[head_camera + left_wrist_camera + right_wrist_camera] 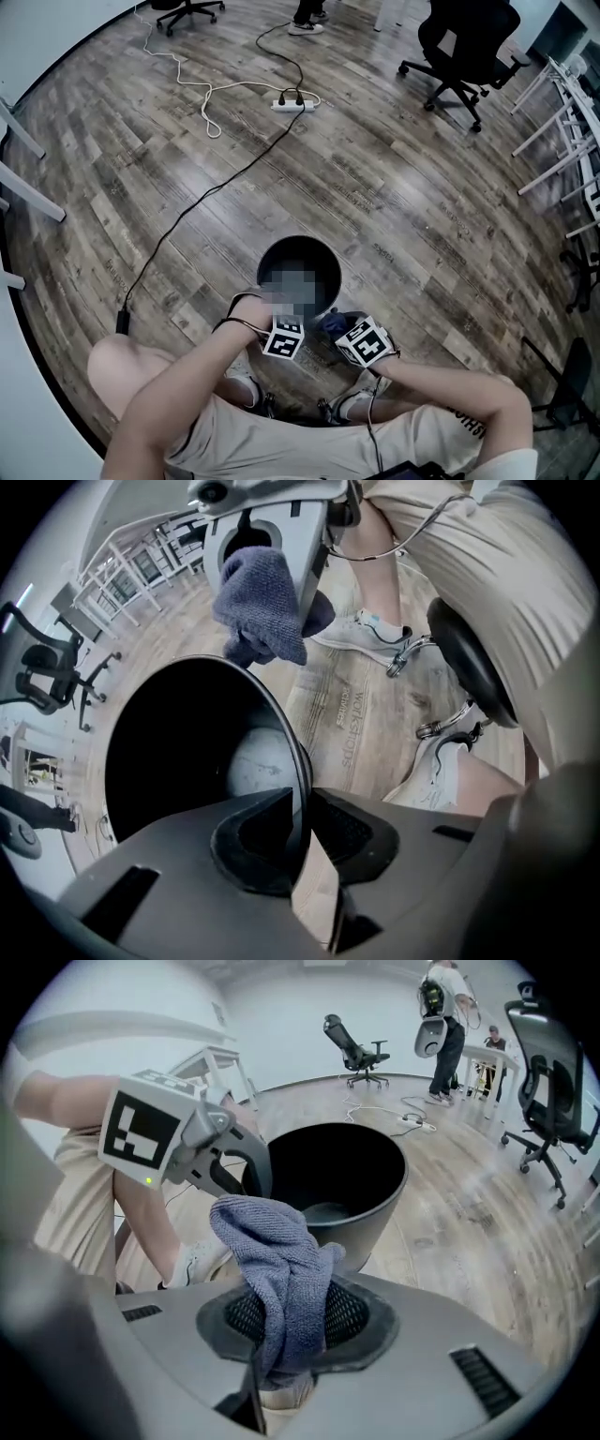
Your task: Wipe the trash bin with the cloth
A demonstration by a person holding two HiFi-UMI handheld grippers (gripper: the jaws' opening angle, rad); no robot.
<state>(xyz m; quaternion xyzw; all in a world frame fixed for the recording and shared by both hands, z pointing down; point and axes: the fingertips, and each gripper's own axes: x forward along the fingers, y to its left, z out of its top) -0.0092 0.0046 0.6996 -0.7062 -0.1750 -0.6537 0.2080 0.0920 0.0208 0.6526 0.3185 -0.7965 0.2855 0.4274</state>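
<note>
Right gripper (286,1324) clamped on the blue-grey terry cloth (281,1260), which hangs bunched, soft and limp near the rim of the black trash bin (375,1185). The bin is round, thin-walled and smooth, probably light plastic, standing on plank floor by my feet. Left gripper (302,832) straddles that rim, jaws apart, pads not pressing. Best to pinch the rim firmly first, then spread the cloth flat and drag it along the curved wall.

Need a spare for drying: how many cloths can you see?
1: a grey-blue cloth clamped in the right gripper, near the trash bin. Others may lie hidden inside it.
</note>
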